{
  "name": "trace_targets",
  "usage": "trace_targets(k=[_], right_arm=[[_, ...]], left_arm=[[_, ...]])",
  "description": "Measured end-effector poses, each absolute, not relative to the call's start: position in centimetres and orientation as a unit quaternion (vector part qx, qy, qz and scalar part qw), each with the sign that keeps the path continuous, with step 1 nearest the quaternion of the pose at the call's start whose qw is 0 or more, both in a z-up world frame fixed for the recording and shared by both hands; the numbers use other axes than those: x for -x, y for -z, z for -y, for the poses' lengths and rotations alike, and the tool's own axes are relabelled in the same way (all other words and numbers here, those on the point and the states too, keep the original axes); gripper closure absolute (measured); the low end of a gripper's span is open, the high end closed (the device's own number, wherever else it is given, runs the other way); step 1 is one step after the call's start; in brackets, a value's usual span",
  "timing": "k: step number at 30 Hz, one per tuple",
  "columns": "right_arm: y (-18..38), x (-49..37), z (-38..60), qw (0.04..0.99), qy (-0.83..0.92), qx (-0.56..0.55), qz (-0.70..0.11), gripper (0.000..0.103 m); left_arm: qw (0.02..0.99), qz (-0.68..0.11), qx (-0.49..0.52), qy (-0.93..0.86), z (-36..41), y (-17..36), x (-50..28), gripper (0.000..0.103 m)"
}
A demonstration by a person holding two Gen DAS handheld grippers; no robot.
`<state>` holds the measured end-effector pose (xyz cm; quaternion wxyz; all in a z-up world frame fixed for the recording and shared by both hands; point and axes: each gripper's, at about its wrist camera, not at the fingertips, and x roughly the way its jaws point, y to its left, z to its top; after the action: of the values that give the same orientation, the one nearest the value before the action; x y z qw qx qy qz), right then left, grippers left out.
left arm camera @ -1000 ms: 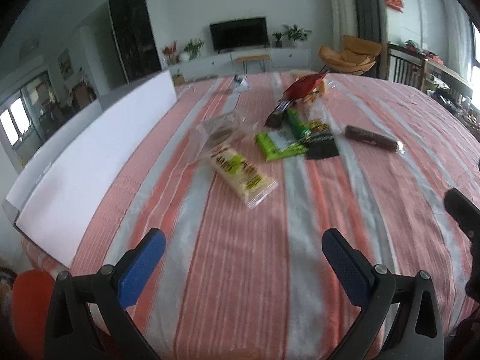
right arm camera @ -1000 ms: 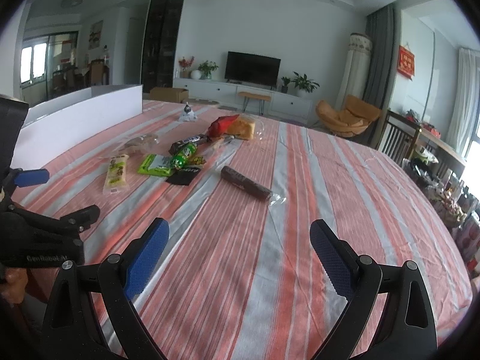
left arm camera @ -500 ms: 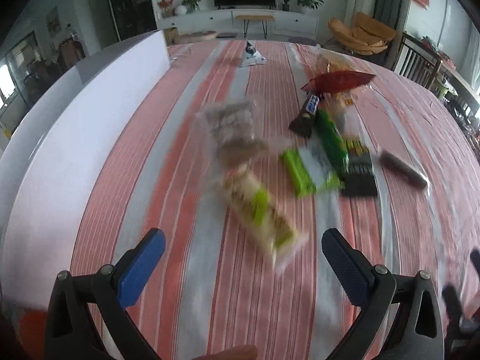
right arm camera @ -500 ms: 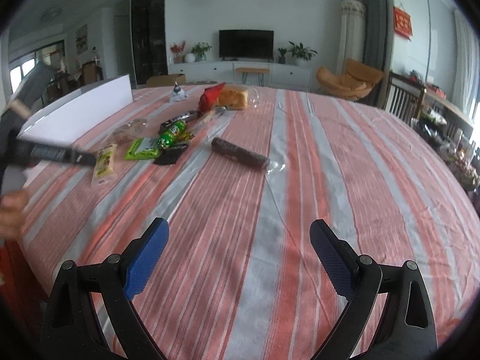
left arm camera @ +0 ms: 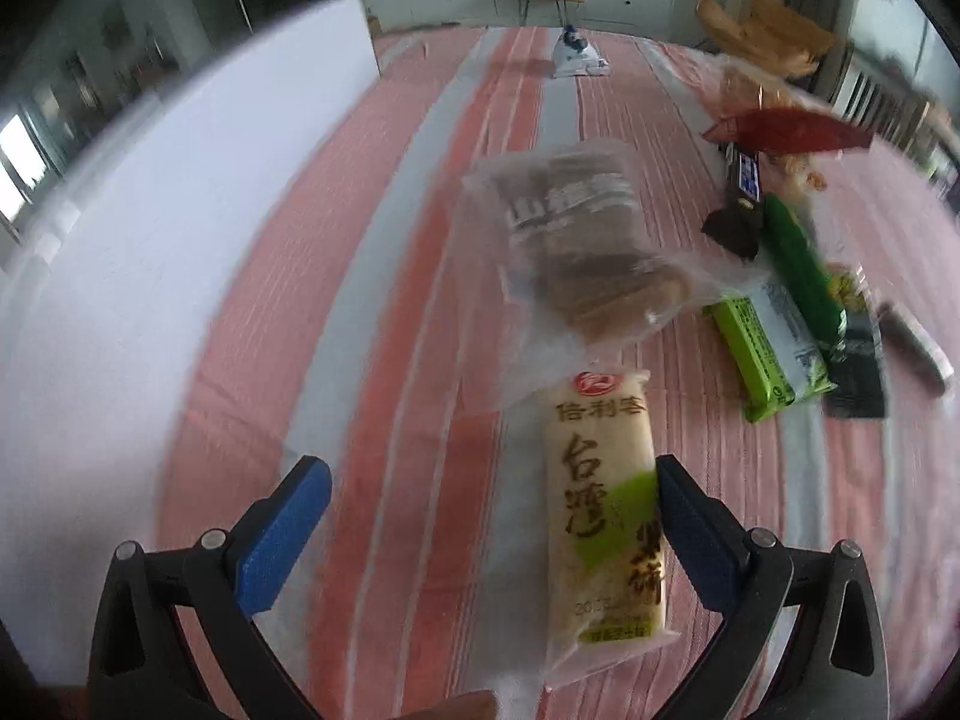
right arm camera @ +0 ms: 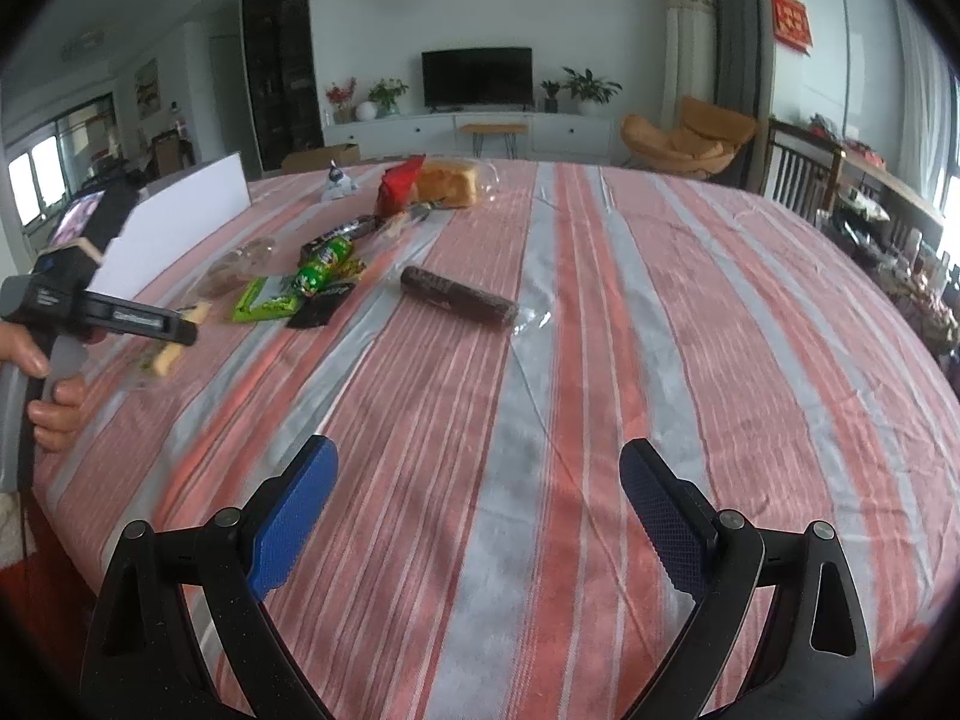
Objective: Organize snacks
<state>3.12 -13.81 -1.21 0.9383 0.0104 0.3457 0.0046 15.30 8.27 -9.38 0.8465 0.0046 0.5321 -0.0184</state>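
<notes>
The striped table (right arm camera: 600,360) fills both views; its right half and near edge are bare, giving wide room. A white board (left arm camera: 180,210) stands upright along the left edge. The snacks lie bunched left of centre: a clear bag of brown cakes (left arm camera: 582,246), a pale rice-cracker pack (left arm camera: 606,516), a green packet (left arm camera: 768,354), a dark roll (right arm camera: 459,294) apart to the right, and a red bag (left arm camera: 786,132) farther back. The left claw (left arm camera: 492,516) hangs wide open over the cracker pack, which sits just inside its right finger, ungripped. The right claw (right arm camera: 480,510) is spread wide too, holding nothing, above bare cloth.
</notes>
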Motion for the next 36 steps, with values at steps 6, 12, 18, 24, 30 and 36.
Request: trace_targets(k=[6, 12, 18, 24, 30, 36], right_arm=[[0.4, -3.4, 14.1, 0.937, -0.012, -0.001, -0.349, 0.006], [0.0, -10.5, 14.8, 0.905, -0.064, 0.106, -0.408, 0.006], [1.7, -19.3, 14.7, 0.846, -0.137, 0.149, -0.493, 0.007], [3.8, -23.5, 13.5, 0.829, -0.164, 0.094, -0.527, 0.009], [3.5, -22.3, 12.1, 0.842, -0.156, 0.098, -0.507, 0.074], [3.5, -18.8, 13.3, 0.854, -0.123, 0.044, -0.503, 0.083]], left_arm=[[0.879, -0.473, -0.029, 0.051, -8.8, 9.6, -14.6, 0.0], [0.882, -0.468, -0.027, 0.053, -8.6, 9.5, -15.0, 0.0], [0.883, -0.466, -0.026, 0.05, -9.0, 9.4, -14.1, 0.0], [0.883, -0.465, -0.026, 0.05, -9.1, 9.4, -14.0, 0.0], [0.884, -0.465, -0.026, 0.05, -9.1, 9.4, -13.9, 0.0], [0.884, -0.465, -0.026, 0.05, -9.1, 9.4, -13.9, 0.0]])
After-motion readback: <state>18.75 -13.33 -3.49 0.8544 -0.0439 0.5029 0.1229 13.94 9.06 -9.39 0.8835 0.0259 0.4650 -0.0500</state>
